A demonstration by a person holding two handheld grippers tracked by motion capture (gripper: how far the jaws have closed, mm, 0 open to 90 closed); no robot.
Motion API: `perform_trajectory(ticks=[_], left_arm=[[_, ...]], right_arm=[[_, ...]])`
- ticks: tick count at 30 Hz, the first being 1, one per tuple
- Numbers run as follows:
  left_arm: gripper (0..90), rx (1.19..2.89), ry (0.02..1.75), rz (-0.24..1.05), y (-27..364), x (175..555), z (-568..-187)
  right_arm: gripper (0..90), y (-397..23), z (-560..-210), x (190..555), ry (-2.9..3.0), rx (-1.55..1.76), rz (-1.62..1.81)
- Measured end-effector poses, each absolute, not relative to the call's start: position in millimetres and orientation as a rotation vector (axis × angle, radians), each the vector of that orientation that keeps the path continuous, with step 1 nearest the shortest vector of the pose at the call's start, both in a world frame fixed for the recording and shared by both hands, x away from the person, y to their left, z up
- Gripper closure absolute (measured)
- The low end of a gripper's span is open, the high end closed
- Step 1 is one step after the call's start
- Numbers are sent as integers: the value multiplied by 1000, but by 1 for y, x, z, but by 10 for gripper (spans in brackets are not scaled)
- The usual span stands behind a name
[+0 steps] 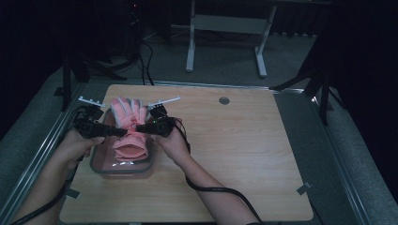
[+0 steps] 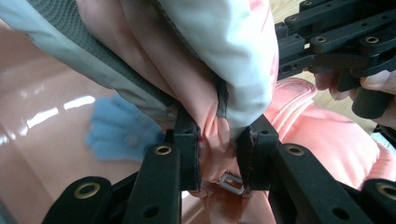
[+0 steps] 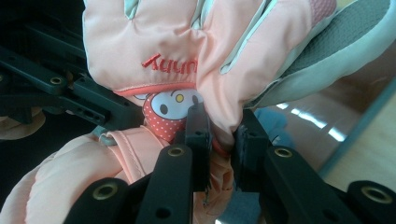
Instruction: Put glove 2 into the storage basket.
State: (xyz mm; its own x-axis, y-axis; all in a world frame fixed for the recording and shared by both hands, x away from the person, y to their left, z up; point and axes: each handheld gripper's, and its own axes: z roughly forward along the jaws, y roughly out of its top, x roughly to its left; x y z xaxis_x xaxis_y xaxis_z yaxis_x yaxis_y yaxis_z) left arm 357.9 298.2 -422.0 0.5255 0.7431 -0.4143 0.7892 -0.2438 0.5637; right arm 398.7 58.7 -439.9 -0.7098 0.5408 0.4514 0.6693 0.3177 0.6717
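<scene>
My two forearms reach in from the bottom of the high view, angled toward the table's left side. My left hand (image 1: pixel 77 143) holds the left gripper (image 1: pixel 123 132), my right hand (image 1: pixel 174 143) the right gripper (image 1: pixel 140 127). The grippers point toward each other, tips nearly meeting, each pair of jaws clamped on the glove (image 1: pixel 129 117).

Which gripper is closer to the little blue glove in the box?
Left. The left gripper holds the pink glove over the side of the box where the blue glove lies; the right gripper pinches from the other side.
</scene>
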Motion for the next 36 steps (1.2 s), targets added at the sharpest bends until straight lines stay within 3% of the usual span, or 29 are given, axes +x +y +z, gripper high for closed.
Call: perform_trajectory(ticks=[6,20,25,26,27,28,32,36], left_arm=[[719,2036,1281,-132,307,359,-452],[702,2060,1343,-170,306,359,-479],[626,2046,1372,-139,304,358,-482],[626,2041,1404,-90,305,357,-482],[546,2039,1420,-56,306,356,-482],[522,2030,1421,-39,306,355,-482],[455,2017,1415,25,304,352,-480],[422,1988,1424,70,304,353,-477]], right_arm=[[787,78,-470,396,-2499,-1135,-1232],[755,89,-484,395,-2619,-1122,-1066],[701,87,-489,400,-2582,-1150,-1035],[683,86,-490,401,-2583,-1146,-1044],[629,86,-489,402,-2568,-1148,-1048],[583,86,-488,402,-2567,-1141,-1056],[425,80,-481,407,-2556,-1135,-1119],[322,69,-471,411,-2530,-1116,-1215]])
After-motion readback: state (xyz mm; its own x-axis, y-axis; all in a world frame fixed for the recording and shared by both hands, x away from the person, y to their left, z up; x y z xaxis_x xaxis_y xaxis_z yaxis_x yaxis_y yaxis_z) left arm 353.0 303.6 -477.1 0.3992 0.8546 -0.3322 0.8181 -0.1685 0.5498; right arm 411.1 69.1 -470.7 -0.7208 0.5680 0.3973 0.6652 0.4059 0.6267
